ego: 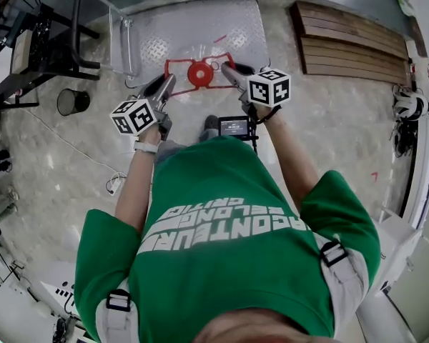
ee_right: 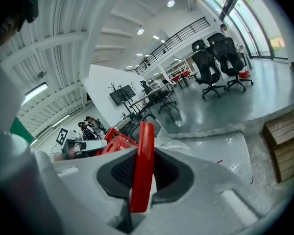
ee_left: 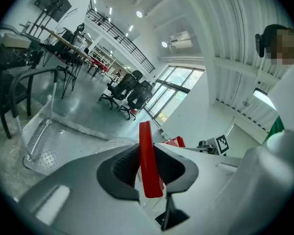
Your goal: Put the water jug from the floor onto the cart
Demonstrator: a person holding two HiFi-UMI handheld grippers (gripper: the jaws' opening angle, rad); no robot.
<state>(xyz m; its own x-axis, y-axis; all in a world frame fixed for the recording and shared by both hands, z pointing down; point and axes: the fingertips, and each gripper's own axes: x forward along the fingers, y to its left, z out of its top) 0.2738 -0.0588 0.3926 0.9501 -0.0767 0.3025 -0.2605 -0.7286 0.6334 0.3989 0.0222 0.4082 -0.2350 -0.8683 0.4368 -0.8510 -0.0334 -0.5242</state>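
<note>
Left gripper [ee_left: 149,169] and right gripper [ee_right: 144,176] each clamped the red plastic handle [ee_left: 145,136] of the clear red-capped water jug [ego: 200,73]; grey diamond-plate metal cart [ego: 173,28] lay just ahead.

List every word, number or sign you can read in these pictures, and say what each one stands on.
"ACONTEUR", roughly, upside down in white on the green shirt; letters uncertain.
Two smaller lines on that shirt: too blurred to read.
Small screen: text too small to read.
Marker cubes: black-and-white patterns, no words.
</note>
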